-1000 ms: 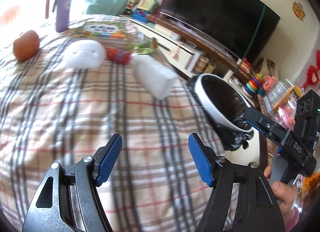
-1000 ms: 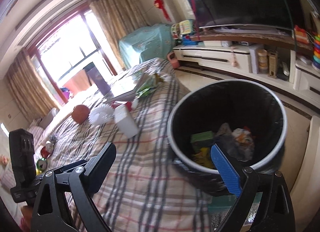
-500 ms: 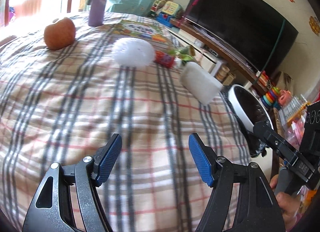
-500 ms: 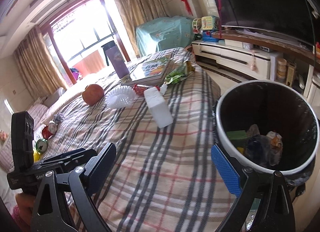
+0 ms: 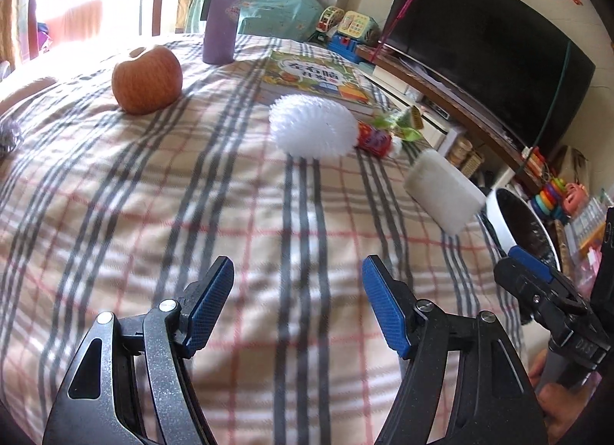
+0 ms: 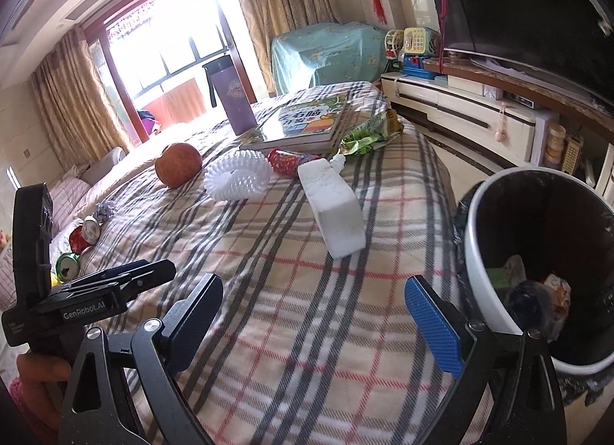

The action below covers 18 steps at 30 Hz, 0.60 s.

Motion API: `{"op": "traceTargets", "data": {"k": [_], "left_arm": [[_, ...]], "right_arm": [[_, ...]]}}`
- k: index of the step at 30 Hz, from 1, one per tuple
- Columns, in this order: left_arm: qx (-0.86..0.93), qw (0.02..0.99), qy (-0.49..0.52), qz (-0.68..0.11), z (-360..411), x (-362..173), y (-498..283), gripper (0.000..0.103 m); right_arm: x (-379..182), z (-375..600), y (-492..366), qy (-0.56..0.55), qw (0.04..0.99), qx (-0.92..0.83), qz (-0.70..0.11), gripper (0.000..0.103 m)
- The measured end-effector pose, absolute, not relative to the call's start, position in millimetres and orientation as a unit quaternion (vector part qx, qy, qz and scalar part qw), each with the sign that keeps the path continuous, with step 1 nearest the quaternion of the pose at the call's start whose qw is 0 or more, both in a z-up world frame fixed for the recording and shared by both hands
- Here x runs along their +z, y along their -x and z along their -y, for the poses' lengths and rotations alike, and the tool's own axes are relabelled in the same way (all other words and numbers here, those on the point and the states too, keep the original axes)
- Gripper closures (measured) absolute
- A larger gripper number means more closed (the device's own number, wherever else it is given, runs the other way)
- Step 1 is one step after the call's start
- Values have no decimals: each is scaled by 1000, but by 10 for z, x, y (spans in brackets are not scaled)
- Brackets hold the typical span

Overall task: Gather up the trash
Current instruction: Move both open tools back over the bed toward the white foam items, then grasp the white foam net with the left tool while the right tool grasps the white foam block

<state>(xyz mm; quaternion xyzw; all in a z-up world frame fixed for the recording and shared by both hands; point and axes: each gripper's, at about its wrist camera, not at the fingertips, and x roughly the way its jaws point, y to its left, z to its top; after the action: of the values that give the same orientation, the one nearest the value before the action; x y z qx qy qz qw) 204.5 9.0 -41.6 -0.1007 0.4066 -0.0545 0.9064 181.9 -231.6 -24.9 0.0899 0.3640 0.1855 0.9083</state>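
Right wrist view shows my right gripper (image 6: 322,314) spread wide with nothing between its pads, poised over the plaid bed (image 6: 291,330). The white foam block (image 6: 334,210) lies ahead of it and slightly to the right, flat on the bedcover, its long axis running roughly away from me and angled toward the bed's right edge. The trash bin (image 6: 479,253) stands just off that edge, to the right of the block, with rubbish already inside.

Left wrist view shows my left gripper (image 5: 297,310) likewise spread and empty; from there the block sits well off to the right, with the white bristly ball (image 5: 312,126) more nearly straight ahead. A red wrapper (image 5: 374,139) lies just behind the ball.

My judgement: the right gripper is the nearer one to the block and on the bin's side. Closing across its narrow width would need the wrist turned to square with that axis.
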Motion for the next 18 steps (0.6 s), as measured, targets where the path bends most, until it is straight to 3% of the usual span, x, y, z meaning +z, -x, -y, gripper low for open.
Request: {"op": "traceTargets", "data": {"k": [15,18], "left_arm": [[-43,911,107,-395,-218,-417,-2858,32],[-40,914,98,-392,-208,-440,-2982,33]], "right_arm": [[-366,2212,-2235,-76,914,161,-366,8],[-398,2221,-2297,-77,912,158,-372,18]]}}
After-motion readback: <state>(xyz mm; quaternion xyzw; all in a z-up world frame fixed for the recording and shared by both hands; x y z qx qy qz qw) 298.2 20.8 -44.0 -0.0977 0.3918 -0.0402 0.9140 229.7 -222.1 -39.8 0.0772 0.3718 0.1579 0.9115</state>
